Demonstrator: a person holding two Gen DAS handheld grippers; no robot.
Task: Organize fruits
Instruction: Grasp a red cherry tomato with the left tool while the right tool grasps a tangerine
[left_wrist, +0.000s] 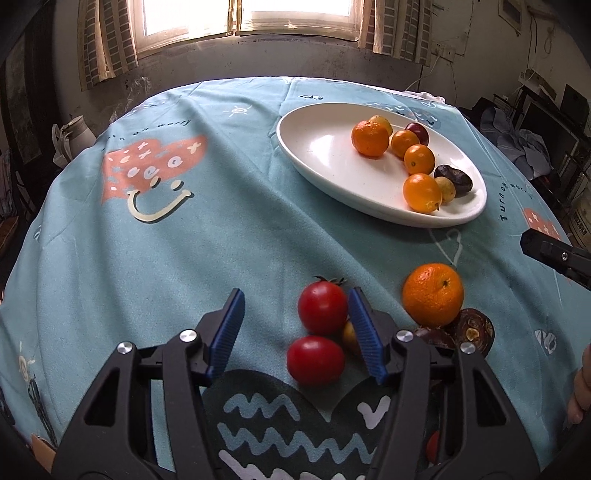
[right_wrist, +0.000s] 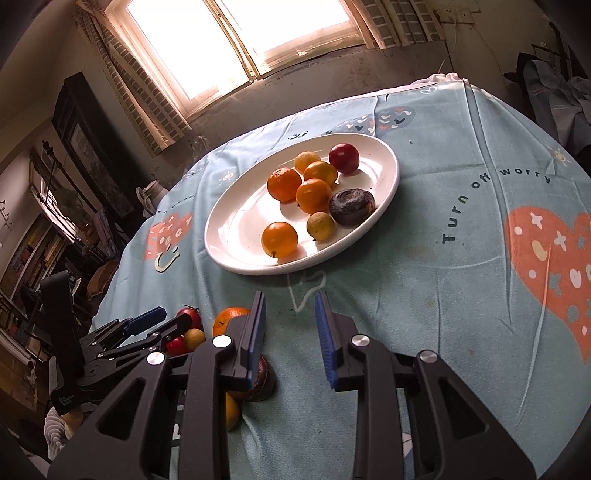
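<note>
A white oval plate (left_wrist: 317, 147) (right_wrist: 236, 236) holds several fruits: oranges (left_wrist: 370, 138), a red one (right_wrist: 344, 158), small yellow ones and a dark wrinkled one (right_wrist: 351, 206). On the cloth near me lie two red tomatoes (left_wrist: 322, 307) (left_wrist: 316, 360), a small yellow fruit (left_wrist: 349, 334), a big orange (left_wrist: 432, 294) (right_wrist: 229, 320) and dark wrinkled fruits (left_wrist: 473, 330) (right_wrist: 264, 380). My left gripper (left_wrist: 295, 306) is open; both tomatoes lie between its blue fingers. My right gripper (right_wrist: 290, 314) is open and empty over bare cloth, just right of the orange.
The round table wears a light blue printed cloth (left_wrist: 184, 240). A window and wall stand behind the table. The table's edges fall away left and right; furniture and clutter surround it. A white jug (left_wrist: 75, 134) stands off the table at the left.
</note>
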